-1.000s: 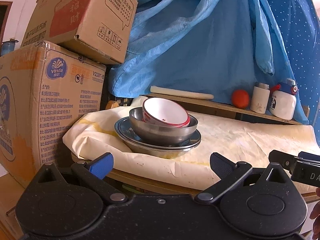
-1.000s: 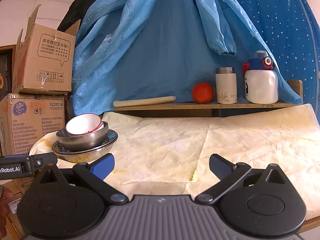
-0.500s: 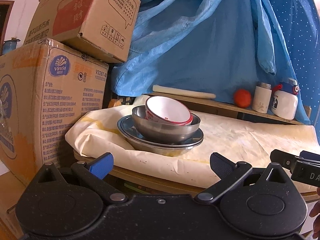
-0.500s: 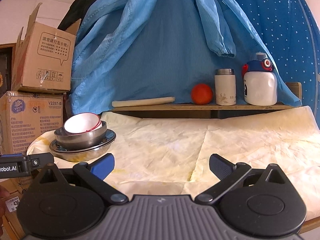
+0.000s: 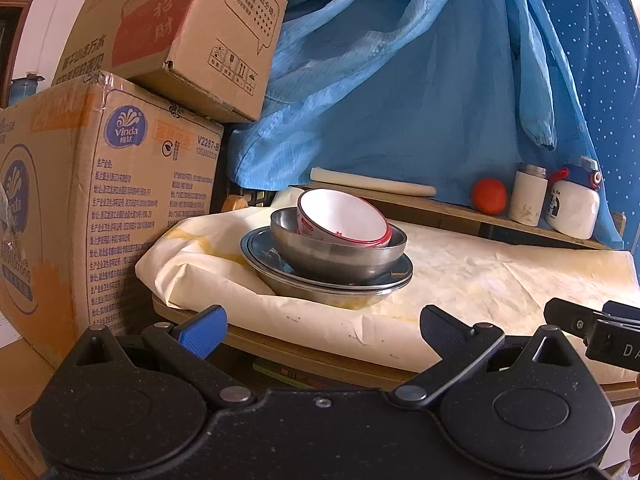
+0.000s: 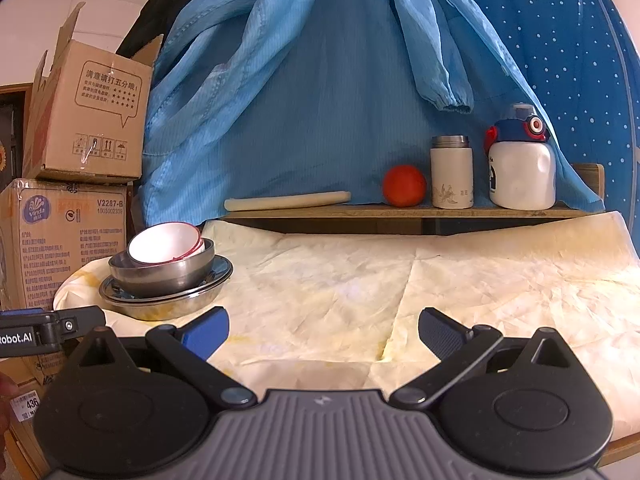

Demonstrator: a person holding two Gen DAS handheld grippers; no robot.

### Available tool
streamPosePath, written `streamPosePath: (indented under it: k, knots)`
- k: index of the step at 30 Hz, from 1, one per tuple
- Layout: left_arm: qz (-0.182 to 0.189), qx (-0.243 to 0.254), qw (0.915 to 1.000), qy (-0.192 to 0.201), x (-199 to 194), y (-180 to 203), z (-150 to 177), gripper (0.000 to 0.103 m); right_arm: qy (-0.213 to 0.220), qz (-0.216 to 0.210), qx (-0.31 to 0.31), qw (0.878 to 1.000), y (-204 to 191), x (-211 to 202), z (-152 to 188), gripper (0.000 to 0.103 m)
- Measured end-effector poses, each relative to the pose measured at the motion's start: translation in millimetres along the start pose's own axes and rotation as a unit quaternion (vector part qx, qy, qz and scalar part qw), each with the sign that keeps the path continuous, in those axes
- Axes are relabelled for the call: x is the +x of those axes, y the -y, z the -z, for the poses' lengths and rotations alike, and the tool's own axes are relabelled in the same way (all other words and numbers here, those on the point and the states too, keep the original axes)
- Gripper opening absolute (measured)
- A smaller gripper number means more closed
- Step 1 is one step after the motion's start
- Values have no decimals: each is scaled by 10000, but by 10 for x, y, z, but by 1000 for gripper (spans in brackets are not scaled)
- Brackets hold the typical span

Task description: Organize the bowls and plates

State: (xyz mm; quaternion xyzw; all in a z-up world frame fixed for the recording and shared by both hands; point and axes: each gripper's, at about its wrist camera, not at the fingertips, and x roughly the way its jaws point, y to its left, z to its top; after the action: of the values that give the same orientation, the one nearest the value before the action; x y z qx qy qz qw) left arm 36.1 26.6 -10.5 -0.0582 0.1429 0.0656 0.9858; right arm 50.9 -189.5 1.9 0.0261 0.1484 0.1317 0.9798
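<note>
A tilted white bowl with a red rim [image 5: 342,220] [image 6: 164,242] rests inside a steel bowl [image 5: 340,256] [image 6: 164,276], which stands on stacked steel plates [image 5: 256,250] [image 6: 220,274] at the left end of the table. My left gripper [image 5: 322,326] is open, in front of the table edge and below the stack, holding nothing. My right gripper [image 6: 324,330] is open over the near part of the paper-covered table [image 6: 400,288], to the right of the stack and apart from it.
Two stacked cardboard boxes [image 5: 100,184] [image 6: 60,216] stand left of the table. A rear shelf [image 6: 400,212] holds a rolling pin [image 6: 286,201], an orange ball [image 6: 404,186], a white flask [image 6: 452,172] and a white bottle [image 6: 520,168]. Blue cloth [image 6: 320,80] hangs behind.
The left gripper has crept forward and slightly left, so the bowl stack looks a bit larger. The right gripper has hardly moved. Both stay open.
</note>
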Motion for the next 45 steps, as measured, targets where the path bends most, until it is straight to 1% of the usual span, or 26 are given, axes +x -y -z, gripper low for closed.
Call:
streamPosePath:
  k: [45]
  knots:
    - [-9, -13, 10000, -19, -10, -3, 7, 102, -31, -28, -55, 10000, -8, -3, 6, 103]
